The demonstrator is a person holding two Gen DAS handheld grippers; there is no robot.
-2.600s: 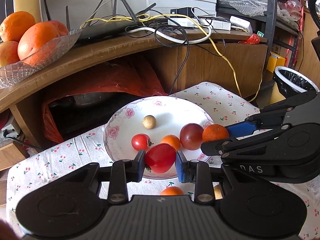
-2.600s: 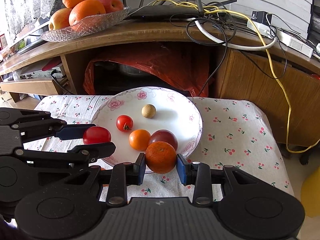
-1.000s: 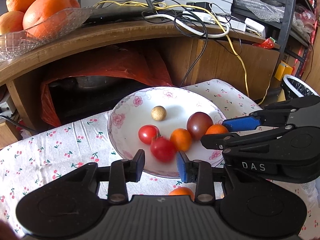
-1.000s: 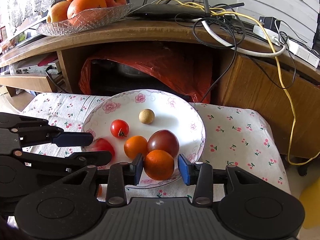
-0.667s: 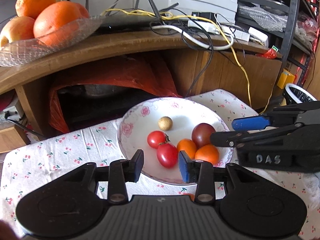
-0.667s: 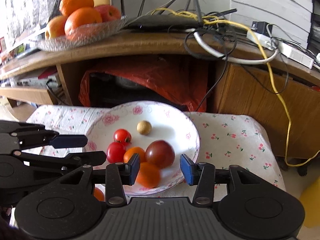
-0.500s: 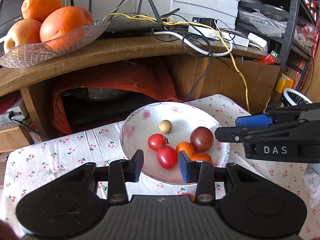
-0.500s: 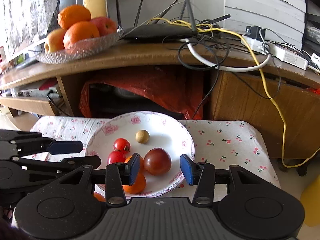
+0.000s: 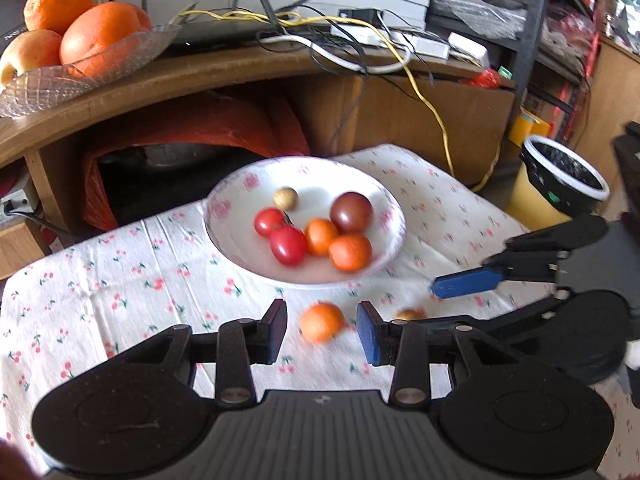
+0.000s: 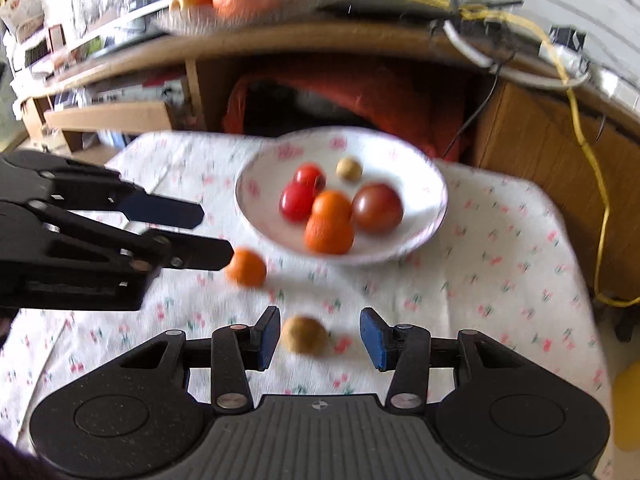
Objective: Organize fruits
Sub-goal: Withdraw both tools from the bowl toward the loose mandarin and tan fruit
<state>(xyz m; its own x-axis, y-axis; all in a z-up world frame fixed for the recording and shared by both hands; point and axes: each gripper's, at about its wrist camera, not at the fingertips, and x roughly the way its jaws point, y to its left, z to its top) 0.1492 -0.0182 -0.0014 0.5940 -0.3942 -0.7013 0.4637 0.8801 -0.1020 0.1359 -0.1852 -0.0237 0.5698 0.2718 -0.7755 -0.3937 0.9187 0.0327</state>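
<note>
A white floral plate [image 9: 236, 248] [image 10: 424, 184] on the cherry-print cloth holds two red tomatoes, two orange fruits, a dark plum and a small tan fruit. A small orange [image 9: 321, 322] [image 10: 246, 267] lies on the cloth in front of the plate, between the fingers of my open left gripper [image 9: 322, 332]. A small tan fruit [image 10: 304, 335] [image 9: 409, 314] lies on the cloth between the fingers of my open right gripper [image 10: 320, 338]. Neither gripper holds anything. Both views are blurred by motion.
A wooden shelf unit [image 9: 200, 76] stands behind the table with a glass bowl of oranges and an apple [image 9: 76, 40], a router and tangled cables [image 9: 360, 40]. A red bag [image 9: 192, 136] sits underneath. A bin [image 9: 564, 176] stands at the right.
Both grippers let go of their fruits on the plate, opened and pulled back. They now sit lower over the cloth, around the loose orange and the tan fruit.
</note>
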